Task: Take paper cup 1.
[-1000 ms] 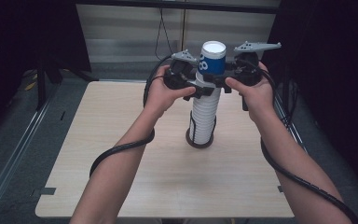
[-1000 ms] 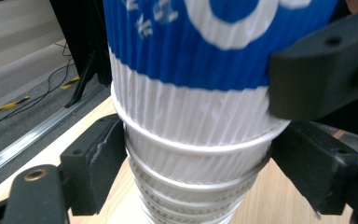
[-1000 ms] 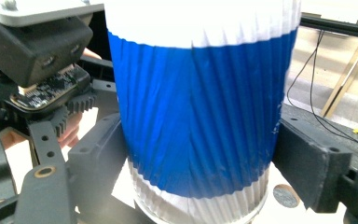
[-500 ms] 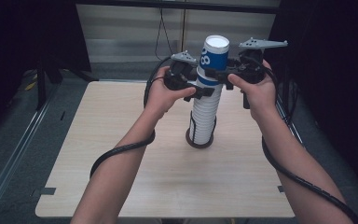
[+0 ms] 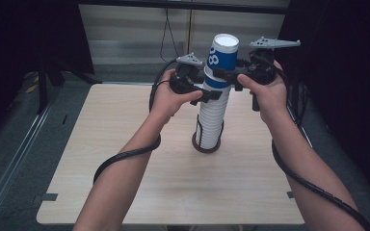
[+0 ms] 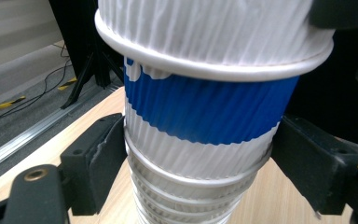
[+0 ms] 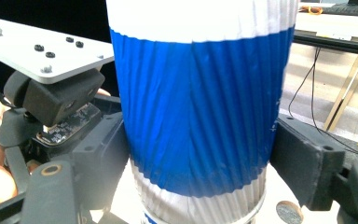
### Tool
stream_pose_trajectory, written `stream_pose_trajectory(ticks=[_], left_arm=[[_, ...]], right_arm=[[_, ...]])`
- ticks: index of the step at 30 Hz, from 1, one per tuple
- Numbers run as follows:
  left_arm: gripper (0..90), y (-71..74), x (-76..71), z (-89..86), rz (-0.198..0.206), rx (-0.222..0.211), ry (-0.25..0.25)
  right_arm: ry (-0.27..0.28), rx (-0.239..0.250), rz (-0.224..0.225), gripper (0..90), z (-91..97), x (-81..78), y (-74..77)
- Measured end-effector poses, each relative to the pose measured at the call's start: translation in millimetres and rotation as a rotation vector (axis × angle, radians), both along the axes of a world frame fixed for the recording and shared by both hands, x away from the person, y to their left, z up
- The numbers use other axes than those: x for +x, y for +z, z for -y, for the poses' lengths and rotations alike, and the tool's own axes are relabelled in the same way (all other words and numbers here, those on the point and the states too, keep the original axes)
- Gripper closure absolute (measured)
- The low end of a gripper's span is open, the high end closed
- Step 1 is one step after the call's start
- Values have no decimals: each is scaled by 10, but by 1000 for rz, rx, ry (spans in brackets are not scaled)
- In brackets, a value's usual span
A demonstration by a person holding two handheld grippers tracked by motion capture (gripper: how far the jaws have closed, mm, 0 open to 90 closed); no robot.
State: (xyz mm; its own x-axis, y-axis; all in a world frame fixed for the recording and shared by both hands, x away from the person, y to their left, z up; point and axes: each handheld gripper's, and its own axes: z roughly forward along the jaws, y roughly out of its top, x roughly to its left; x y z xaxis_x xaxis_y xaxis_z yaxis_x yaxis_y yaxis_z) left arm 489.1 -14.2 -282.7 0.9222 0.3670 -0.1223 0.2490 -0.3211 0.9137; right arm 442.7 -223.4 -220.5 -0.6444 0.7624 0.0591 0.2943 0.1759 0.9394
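While the high view looks down on a pale wooden table [image 5: 125, 192], a tall stack of ribbed white paper cups [image 5: 211, 122] stands upright near the table's middle on a dark round base [image 5: 207, 147], its long axis vertical. A blue-banded top cup [image 5: 221, 60] sits tilted slightly at the stack's head, mouth up. The left gripper [image 5: 207, 94] clasps the stack just under that cup; the right gripper [image 5: 224, 74] clasps the blue band, coming from the opposite side. Seen from the left gripper view, both black jaws press a white cup with a blue band [image 6: 200, 121], with rolled rims nested below. Seen from the right gripper view, the jaws are closed on the blue ribbed wall [image 7: 196, 112], and the left gripper's body [image 7: 51, 102] sits just beside it.
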Motion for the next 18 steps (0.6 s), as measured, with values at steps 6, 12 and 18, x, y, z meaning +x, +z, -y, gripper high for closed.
stream_pose_trajectory(ticks=[6, 12, 18], left_arm=[[184, 3, 1, 6, 1, 2, 1], [184, 6, 4, 4, -1, 5, 0], [184, 2, -5, 13, -2, -2, 6]], right_arm=[[0, -7, 7, 227, -6, -7, 27], [-1, 5, 15, 227, 5, -15, 57], [-2, 15, 22, 227, 13, -27, 108]])
